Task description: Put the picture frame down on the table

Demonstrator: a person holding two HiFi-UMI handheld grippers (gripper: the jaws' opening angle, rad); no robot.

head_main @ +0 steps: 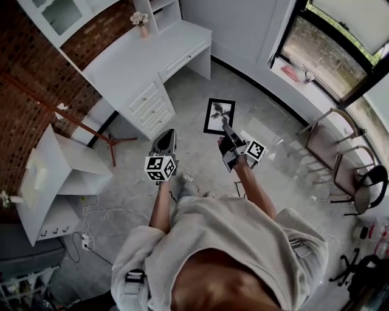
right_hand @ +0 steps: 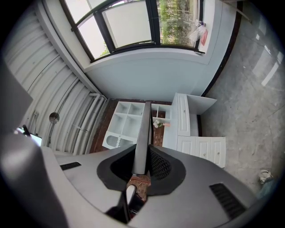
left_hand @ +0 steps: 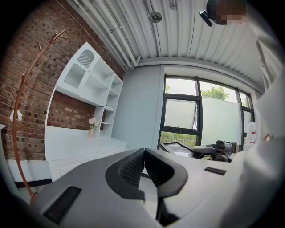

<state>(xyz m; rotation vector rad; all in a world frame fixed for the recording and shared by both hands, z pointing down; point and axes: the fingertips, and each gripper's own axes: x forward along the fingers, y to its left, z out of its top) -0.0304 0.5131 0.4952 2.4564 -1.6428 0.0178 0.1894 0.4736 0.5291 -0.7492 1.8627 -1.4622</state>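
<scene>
The picture frame (head_main: 219, 116), black-edged with a dark plant print on white, hangs in the air above the floor, held by its near edge in my right gripper (head_main: 227, 135). In the right gripper view the frame (right_hand: 142, 133) shows edge-on as a thin grey slab clamped between the jaws. My left gripper (head_main: 165, 141) floats beside it to the left, jaws shut with nothing between them. In the left gripper view the frame (left_hand: 174, 147) and the right gripper (left_hand: 213, 151) appear to the right. The white desk (head_main: 146, 54) stands ahead at the upper left.
A small vase of flowers (head_main: 141, 23) stands on the desk's back edge by the white shelves (head_main: 161, 12). A low white cabinet (head_main: 61, 167) sits at the left, with a copper coat stand (head_main: 91, 124) by it. Chairs (head_main: 340, 158) stand at the right, and cables (head_main: 103, 212) lie on the floor.
</scene>
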